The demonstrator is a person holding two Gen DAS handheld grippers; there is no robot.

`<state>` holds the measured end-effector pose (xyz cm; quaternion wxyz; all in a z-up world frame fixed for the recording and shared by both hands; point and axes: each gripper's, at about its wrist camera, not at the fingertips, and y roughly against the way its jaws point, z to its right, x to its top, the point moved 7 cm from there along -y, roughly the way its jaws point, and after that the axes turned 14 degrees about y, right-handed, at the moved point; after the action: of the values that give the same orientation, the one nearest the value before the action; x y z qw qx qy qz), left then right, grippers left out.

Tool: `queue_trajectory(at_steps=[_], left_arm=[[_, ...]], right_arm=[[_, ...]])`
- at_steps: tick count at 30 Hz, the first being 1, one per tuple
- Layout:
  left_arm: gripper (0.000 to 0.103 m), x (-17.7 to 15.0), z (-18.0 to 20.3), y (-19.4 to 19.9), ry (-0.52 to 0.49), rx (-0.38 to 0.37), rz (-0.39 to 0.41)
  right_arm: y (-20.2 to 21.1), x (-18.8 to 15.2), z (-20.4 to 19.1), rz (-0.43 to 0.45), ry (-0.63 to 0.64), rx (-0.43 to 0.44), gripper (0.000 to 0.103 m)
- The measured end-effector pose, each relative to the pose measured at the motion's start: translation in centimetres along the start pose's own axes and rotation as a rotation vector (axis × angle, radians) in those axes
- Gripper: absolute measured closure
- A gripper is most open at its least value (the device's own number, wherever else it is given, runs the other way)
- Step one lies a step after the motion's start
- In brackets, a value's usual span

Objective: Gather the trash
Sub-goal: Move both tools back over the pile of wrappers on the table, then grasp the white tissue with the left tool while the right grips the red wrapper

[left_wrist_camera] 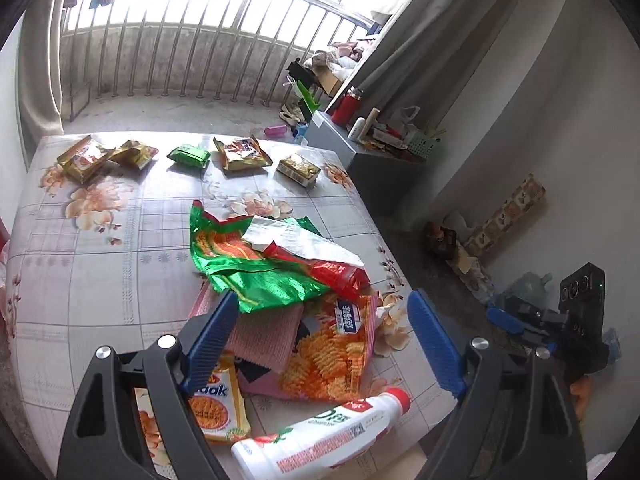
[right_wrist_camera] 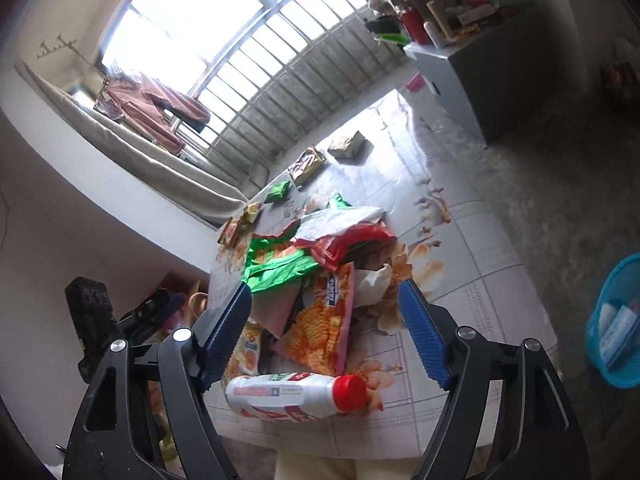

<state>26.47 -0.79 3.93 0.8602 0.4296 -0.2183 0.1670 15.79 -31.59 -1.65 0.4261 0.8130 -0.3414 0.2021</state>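
A pile of trash lies on the flowered table (left_wrist_camera: 100, 248): a green foil wrapper (left_wrist_camera: 256, 268), a red wrapper (left_wrist_camera: 340, 272), a pink chip bag (left_wrist_camera: 328, 356), a biscuit packet (left_wrist_camera: 212, 404) and a white bottle with a red cap (left_wrist_camera: 320, 436) on its side at the near edge. My left gripper (left_wrist_camera: 320, 344) is open and empty above the pile. My right gripper (right_wrist_camera: 324, 324) is open and empty, over the chip bag (right_wrist_camera: 320, 332) and just behind the bottle (right_wrist_camera: 296, 394). The green wrapper (right_wrist_camera: 276, 268) and red wrapper (right_wrist_camera: 348, 244) lie beyond it.
Several gold and green snack packets (left_wrist_camera: 240, 152) line the table's far edge. A blue basket (right_wrist_camera: 616, 320) stands on the floor at the right. A grey cabinet (left_wrist_camera: 360, 148) with clutter is past the table. The other gripper shows at each view's side (left_wrist_camera: 560, 320).
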Motion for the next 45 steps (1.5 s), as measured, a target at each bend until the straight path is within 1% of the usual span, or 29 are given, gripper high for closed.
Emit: queue_trajectory(at_steps=[2,4,6,8,11,13,16,19,22,26,28,31,32,34,35,37,40,43,45], left_arm=[[0.023,1.3,0.2,-2.0,0.006,0.01,-0.043],[0.025,2.5,0.8,-4.1,-0.024,0.021,-0.08],[0.027,3.3,1.3,-6.3,-0.06,0.05,-0.122],[0.027,3.5,2.2,-8.7,-0.103,0.051,-0.188],[0.027,3.7,3.1,-12.1,-0.147,0.075,-0.26],[0.027,4.0,2.7,-14.2,-0.131,0.111,-0.3],[0.028,4.8,1.2,-17.1,-0.072,0.174,-0.347],[0.028,5.8,-1.0,-19.4,-0.02,0.261,-0.357],[0.028,6.5,-3.0,-21.4,-0.003,0.341,-0.37],[0.028,6.6,-4.7,-23.3,-0.02,0.421,-0.384],[0.029,6.3,-5.1,-23.9,-0.042,0.442,-0.391],[0.038,5.7,-5.5,-24.4,-0.096,0.474,-0.403],[0.039,5.6,-5.5,-24.4,-0.111,0.483,-0.398],[0.046,5.6,-5.5,-24.4,-0.143,0.499,-0.387],[0.047,5.6,-5.5,-24.3,-0.148,0.504,-0.384],[0.056,5.6,-5.5,-24.3,-0.16,0.508,-0.378],[0.065,5.6,-5.6,-24.3,-0.173,0.504,-0.368],[0.073,5.7,-5.5,-24.2,-0.175,0.498,-0.357],[0.077,5.7,-5.4,-24.2,-0.177,0.494,-0.354]], right_arm=[[-1.0,0.7,0.2,-0.016,-0.031,0.032,0.04],[-1.9,1.2,0.6,-0.036,-0.036,0.03,0.043],[-2.7,1.5,1.0,-0.058,-0.045,0.034,0.044],[-3.7,1.7,1.3,-0.081,-0.062,0.058,0.051],[-4.9,1.7,2.2,-0.108,-0.091,0.068,0.056],[-5.7,1.8,2.9,-0.123,-0.134,0.095,0.059],[-6.6,2.0,3.8,-0.136,-0.161,0.095,0.061],[-7.4,2.2,4.4,-0.151,-0.181,0.11,0.061],[-7.9,2.3,4.7,-0.16,-0.181,0.114,0.061],[-8.4,2.2,5.0,-0.172,-0.186,0.118,0.061],[-8.6,2.2,5.3,-0.177,-0.192,0.117,0.061],[-8.9,2.2,5.9,-0.184,-0.204,0.114,0.061],[-9.1,2.2,6.0,-0.186,-0.207,0.114,0.061],[-9.5,2.3,6.3,-0.191,-0.215,0.116,0.061],[-9.7,2.3,6.4,-0.195,-0.222,0.118,0.061],[-10.3,2.2,6.5,-0.205,-0.234,0.129,0.061],[-11.4,2.0,6.5,-0.225,-0.282,0.17,0.064],[-12.4,1.9,6.5,-0.234,-0.331,0.2,0.065],[-13.1,1.6,6.8,-0.242,-0.383,0.224,0.065]])
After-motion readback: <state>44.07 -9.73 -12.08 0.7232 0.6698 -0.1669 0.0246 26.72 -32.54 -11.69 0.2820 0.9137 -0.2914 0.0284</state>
